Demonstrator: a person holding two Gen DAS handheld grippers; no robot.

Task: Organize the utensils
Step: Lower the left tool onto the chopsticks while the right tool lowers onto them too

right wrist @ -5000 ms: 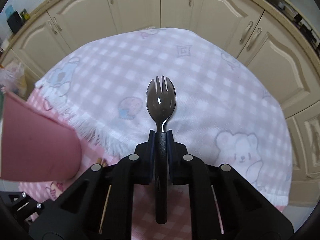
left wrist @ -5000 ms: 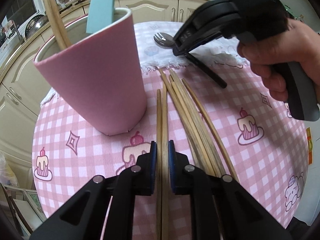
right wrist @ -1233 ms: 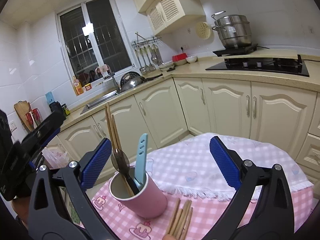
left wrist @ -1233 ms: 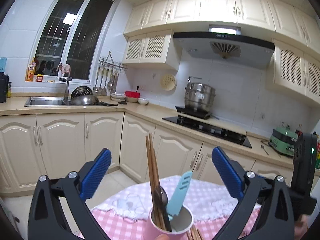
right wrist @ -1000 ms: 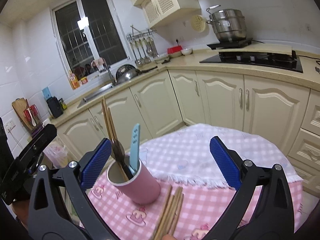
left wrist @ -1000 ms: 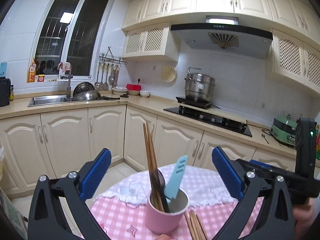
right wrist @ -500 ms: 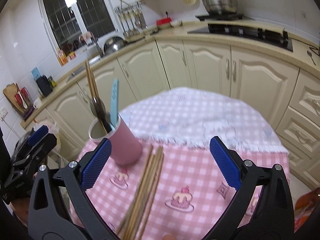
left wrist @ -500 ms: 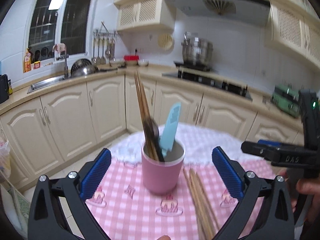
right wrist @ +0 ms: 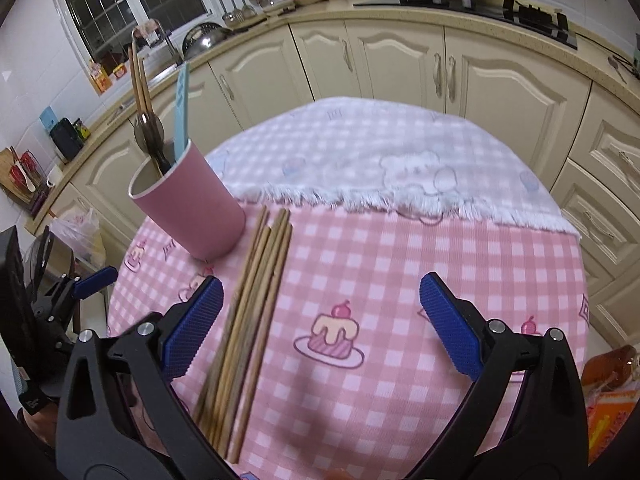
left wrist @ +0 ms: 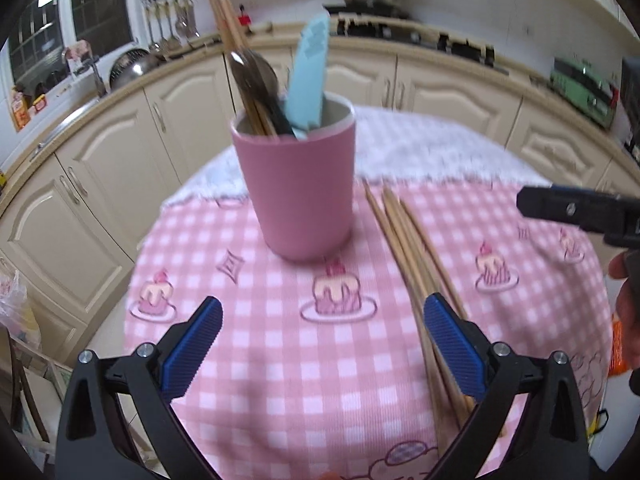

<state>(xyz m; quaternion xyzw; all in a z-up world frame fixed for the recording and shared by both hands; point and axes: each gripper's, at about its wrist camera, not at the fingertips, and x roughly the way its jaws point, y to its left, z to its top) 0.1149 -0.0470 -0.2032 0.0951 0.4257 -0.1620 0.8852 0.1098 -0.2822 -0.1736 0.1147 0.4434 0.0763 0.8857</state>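
Pink-checked counter [right wrist: 400,280], left tool [left wrist: 322,330] gaping wide, empty, right tool [right wrist: 320,312] likewise, chopsticks [right wrist: 256,292] at 7 o'clock, untouched

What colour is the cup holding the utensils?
Pink, with a pale inside; the cup shows best in the left wrist view.
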